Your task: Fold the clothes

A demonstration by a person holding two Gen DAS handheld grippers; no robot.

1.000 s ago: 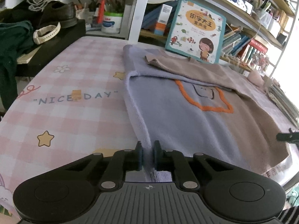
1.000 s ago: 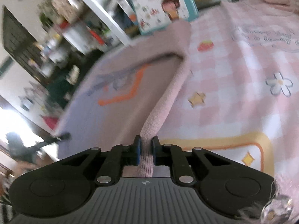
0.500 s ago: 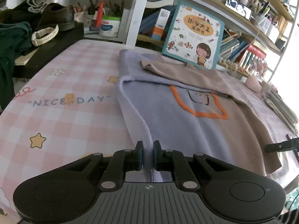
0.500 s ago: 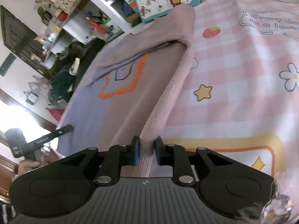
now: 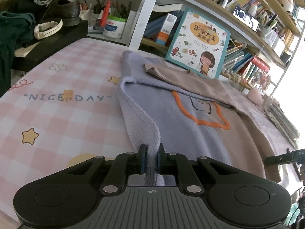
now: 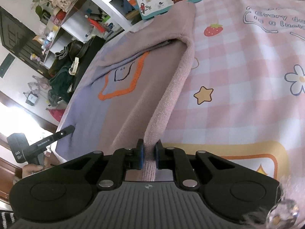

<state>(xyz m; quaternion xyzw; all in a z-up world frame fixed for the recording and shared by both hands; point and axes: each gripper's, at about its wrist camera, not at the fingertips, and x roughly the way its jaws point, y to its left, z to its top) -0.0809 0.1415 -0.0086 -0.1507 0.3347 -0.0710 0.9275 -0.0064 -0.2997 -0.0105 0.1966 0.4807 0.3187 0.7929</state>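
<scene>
Both claws pinch the sweater's near hem on the pink checked bedspread.

Left gripper point(image 5: 151, 159) clamps the lilac side edge of the sweater point(image 5: 171, 114); right gripper point(image 6: 148, 155), jaws having just been closing, clamps the pinkish-brown edge. The sweater lies flat on the bedspread point(image 5: 57, 114), sleeves folded across its chest, long axis running away toward the shelves. Beyond its collar a picture book point(image 5: 198, 43) leans on the bookshelf point(image 5: 247, 57); a black shoe point(image 5: 61, 9) sits far left.
</scene>
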